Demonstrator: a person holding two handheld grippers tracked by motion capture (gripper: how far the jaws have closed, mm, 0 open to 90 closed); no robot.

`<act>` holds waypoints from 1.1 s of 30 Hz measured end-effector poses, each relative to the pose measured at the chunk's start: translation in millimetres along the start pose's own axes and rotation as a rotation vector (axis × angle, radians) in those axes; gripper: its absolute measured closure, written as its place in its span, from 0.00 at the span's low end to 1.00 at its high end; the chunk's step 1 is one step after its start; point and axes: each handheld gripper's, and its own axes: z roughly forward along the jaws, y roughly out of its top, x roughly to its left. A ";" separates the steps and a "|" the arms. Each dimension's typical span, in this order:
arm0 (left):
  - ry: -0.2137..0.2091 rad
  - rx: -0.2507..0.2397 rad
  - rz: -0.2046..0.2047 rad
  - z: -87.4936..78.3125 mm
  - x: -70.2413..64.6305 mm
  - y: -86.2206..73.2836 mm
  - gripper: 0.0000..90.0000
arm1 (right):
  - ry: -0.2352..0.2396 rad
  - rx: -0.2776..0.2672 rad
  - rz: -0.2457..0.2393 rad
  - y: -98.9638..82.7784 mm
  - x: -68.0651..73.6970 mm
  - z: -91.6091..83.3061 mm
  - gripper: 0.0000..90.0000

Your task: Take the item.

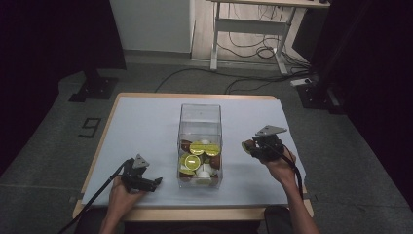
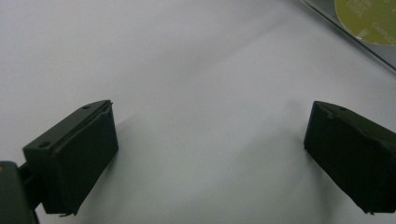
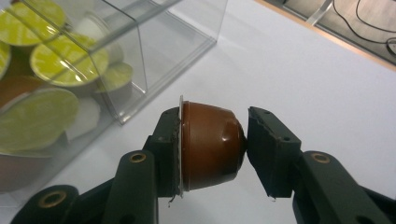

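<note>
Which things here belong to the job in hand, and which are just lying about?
Job: brown capsule clamped in the right gripper; clear box of capsules; open left gripper.
Lying about: desk frame, floor cables, black stand base.

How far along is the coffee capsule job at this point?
Direction unclear. Done or waiting: many capsules lie in the clear box. In hand: the right gripper clamps a brown capsule beside the box. The left gripper rests open and empty on the white table.
</note>
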 end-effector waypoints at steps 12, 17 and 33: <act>-0.001 0.000 0.000 0.0 0.1 0.0 0.02 | -0.008 0.031 0.035 -21.7 -5.8 19.7 0.63; -0.001 0.000 -0.001 0.0 0.0 0.0 0.02 | -0.006 0.043 0.040 -28.3 -6.3 28.4 0.63; -0.001 -0.001 -0.002 0.0 0.0 0.0 0.02 | -0.005 0.088 0.069 -47.1 -12.2 50.1 0.62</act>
